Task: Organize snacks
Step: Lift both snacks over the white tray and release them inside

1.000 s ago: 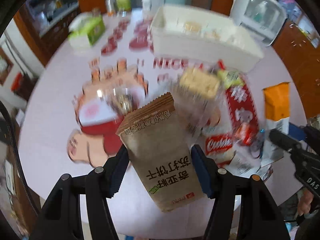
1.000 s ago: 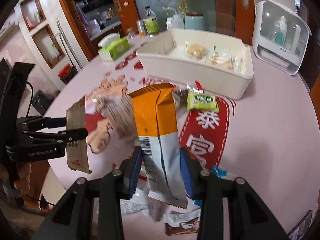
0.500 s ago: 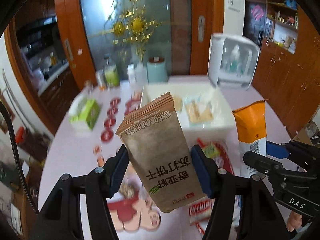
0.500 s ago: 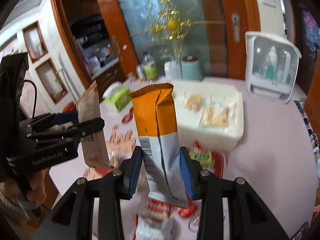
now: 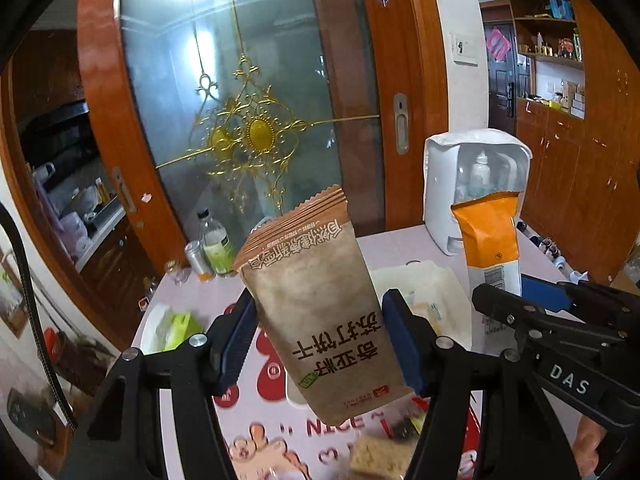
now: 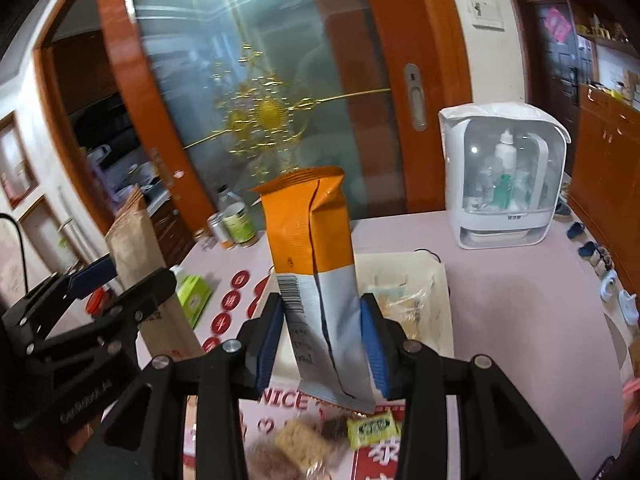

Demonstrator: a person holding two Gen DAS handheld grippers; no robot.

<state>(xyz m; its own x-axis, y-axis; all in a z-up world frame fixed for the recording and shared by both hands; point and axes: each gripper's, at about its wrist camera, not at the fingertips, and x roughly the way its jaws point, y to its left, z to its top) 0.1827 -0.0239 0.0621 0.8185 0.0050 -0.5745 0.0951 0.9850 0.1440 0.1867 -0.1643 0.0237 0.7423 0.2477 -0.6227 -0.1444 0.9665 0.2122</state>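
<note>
My left gripper (image 5: 320, 320) is shut on a brown paper-look biscuit packet (image 5: 308, 264), held upright above the table. My right gripper (image 6: 320, 308) holds an orange and white snack packet (image 6: 312, 232) upright; its jaws are opening slightly, and the blue pads still touch the packet's sides. Each view shows the other hand: the right gripper (image 5: 504, 292) with the orange packet (image 5: 490, 240), and the left gripper (image 6: 124, 276) with the brown packet (image 6: 132, 240). A white bin (image 6: 436, 280) with several wrapped snacks in it sits on the table just beyond and below both packets.
A white countertop box with a clear front (image 6: 504, 176) stands at the back right of the pink table (image 6: 520, 320). A bottle and a can (image 6: 236, 220) and a green tissue box (image 6: 194, 292) are at the back left. Loose snacks (image 6: 304, 444) lie near the front edge.
Both grippers have risen with their packets and tipped upward. The views now take in the glass door, and the white bin has dropped lower in the picture.
</note>
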